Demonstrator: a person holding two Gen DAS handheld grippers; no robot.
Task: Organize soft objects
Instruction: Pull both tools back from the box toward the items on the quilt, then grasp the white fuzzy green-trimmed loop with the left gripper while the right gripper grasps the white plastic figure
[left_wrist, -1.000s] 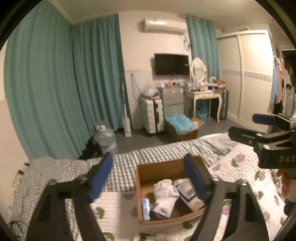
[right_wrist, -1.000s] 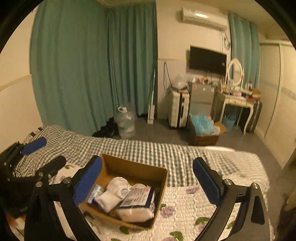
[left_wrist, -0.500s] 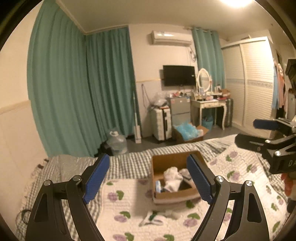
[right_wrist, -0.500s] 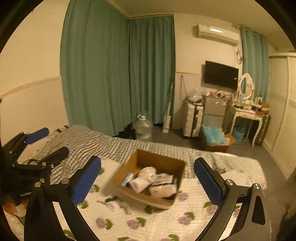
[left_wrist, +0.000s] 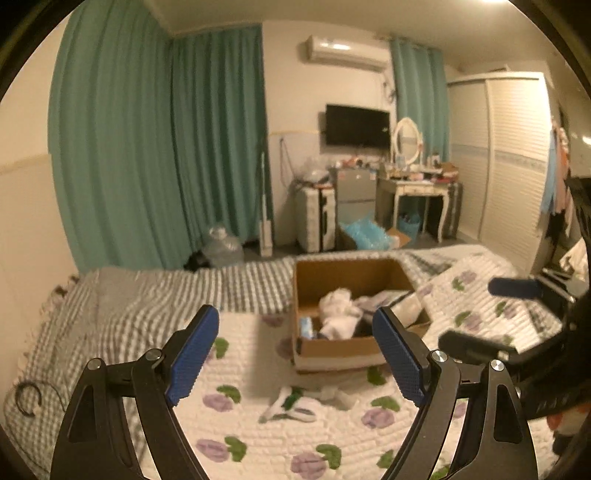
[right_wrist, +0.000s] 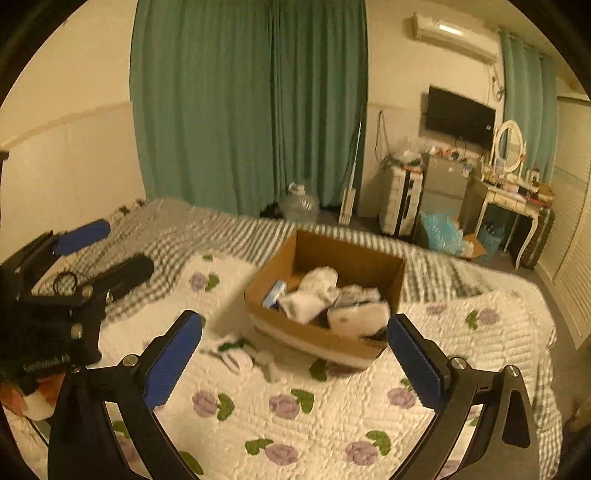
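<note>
Loose white socks (left_wrist: 291, 404) lying on the floral quilt (left_wrist: 258, 435) just before the open cardboard box (left_wrist: 334, 350), long axis slanting toward it, more soft items inside, left claw (left_wrist: 295, 356) and right claw (right_wrist: 293, 363) both spread apart, empty.

Black angular gripper (left_wrist: 295, 354) frames, blue ribbed pads (right_wrist: 173, 363), silver screws, faint white lettering

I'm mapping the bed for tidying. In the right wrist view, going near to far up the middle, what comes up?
Flowered quilt → loose white socks → cardboard box → checked blanket → water jug → teal curtains.
</note>
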